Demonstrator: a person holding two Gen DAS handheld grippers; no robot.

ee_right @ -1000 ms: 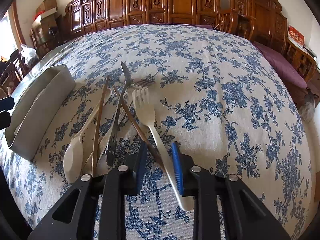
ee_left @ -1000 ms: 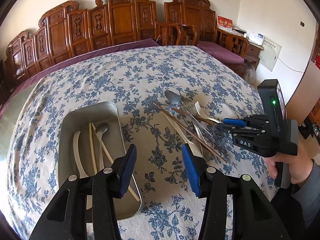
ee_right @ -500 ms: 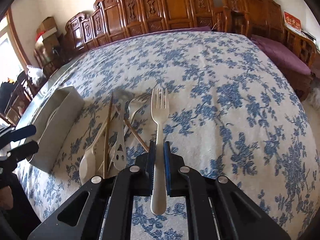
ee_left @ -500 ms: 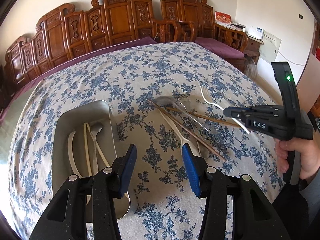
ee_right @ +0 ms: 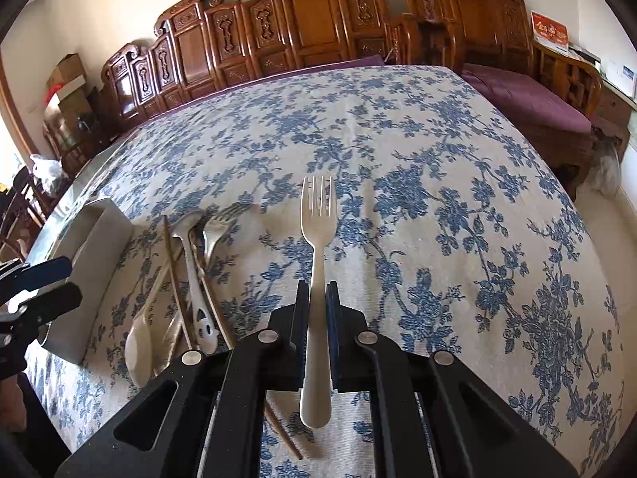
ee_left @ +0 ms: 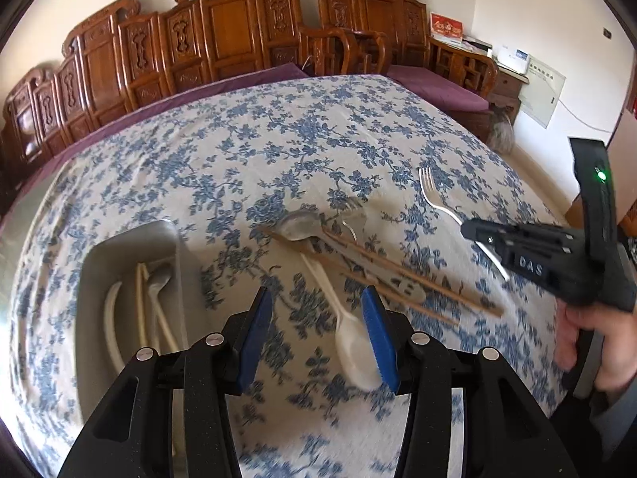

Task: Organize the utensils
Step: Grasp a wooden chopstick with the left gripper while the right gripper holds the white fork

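My right gripper [ee_right: 317,294] is shut on the handle of a white plastic fork [ee_right: 317,215], held above the cloth with its tines pointing away; the same fork [ee_left: 432,191] shows in the left wrist view, sticking out of the right gripper [ee_left: 471,235]. My left gripper [ee_left: 316,318] hangs open above the bowl of a white plastic spoon [ee_left: 350,342]. Beside it lie wooden chopsticks [ee_left: 398,275], a metal spoon [ee_left: 296,225] and a metal fork [ee_left: 354,219]. A grey metal tray [ee_left: 131,247] at the left holds a white spoon, pale chopsticks and a metal spoon.
A blue-flowered cloth [ee_right: 438,199] covers the whole table. Carved wooden chairs [ee_left: 223,32] line the far side, and a purple-cushioned bench [ee_right: 525,99] stands at the right. A person's hand [ee_left: 597,338] grips the right tool's handle. The tray [ee_right: 89,263] also stands at the left in the right wrist view.
My right gripper closed on the white fork, lifted it off the cloth and turned it straight. My left gripper drifted right, from over the tray's edge to above the white spoon.
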